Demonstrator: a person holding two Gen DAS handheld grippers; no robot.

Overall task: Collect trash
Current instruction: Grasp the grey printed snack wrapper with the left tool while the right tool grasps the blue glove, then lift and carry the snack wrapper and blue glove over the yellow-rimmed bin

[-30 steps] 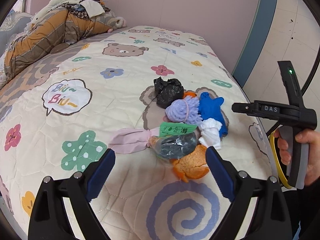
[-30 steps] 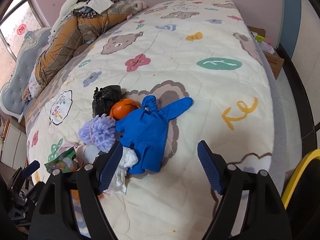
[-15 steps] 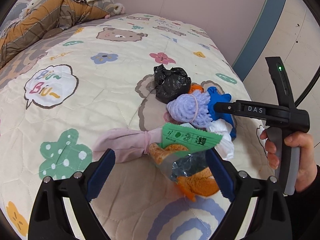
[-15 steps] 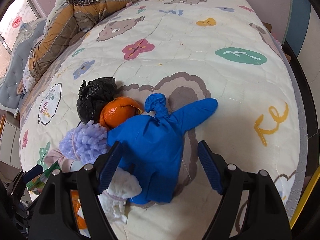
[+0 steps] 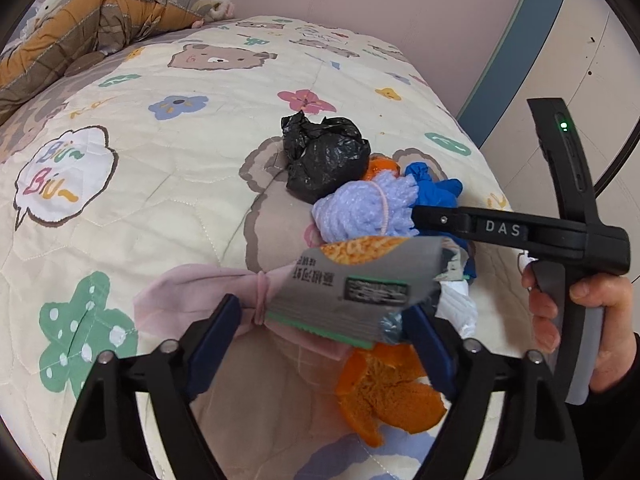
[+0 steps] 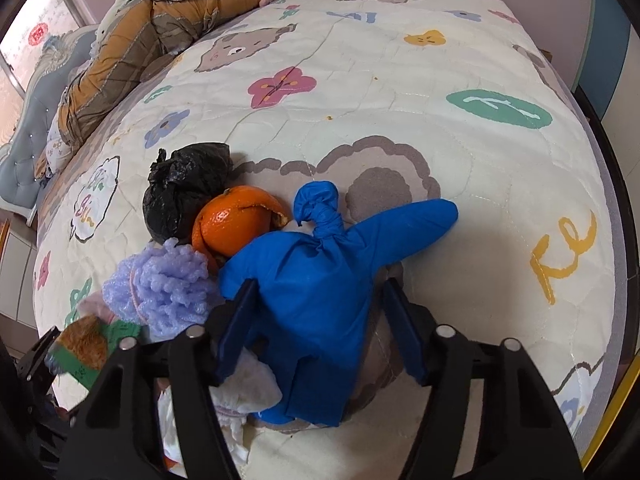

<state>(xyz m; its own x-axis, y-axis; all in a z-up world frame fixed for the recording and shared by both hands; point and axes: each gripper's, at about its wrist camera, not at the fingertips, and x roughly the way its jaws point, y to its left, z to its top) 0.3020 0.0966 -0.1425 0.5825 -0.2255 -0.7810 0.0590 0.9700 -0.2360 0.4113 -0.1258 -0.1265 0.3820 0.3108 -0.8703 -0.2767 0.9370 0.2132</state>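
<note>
A heap of trash lies on the cartoon bedspread (image 5: 160,200). My left gripper (image 5: 320,340) hangs low over it with its jaws closing. A grey-backed snack wrapper (image 5: 352,288) sits between the pads, and a gap shows at the left pad. Under it are a pink cloth bundle (image 5: 192,296) and orange peel (image 5: 384,396). My right gripper (image 6: 320,324) straddles a knotted blue glove (image 6: 316,280), its jaws closing too, with a gap at the right pad. Beside the glove are an orange (image 6: 236,220), a black bag (image 6: 184,192), purple foam netting (image 6: 160,284) and white tissue (image 6: 240,392).
A brown and orange quilt (image 5: 100,28) is piled at the head of the bed. The bed's edge drops off at the right toward a pink wall and blue trim (image 5: 516,40). A hand (image 5: 580,308) holds the right gripper's handle.
Both grippers have come down closer to the heap and their jaws have narrowed. The snack wrapper has turned from its green face to its grey back and now stands between the left pads.
</note>
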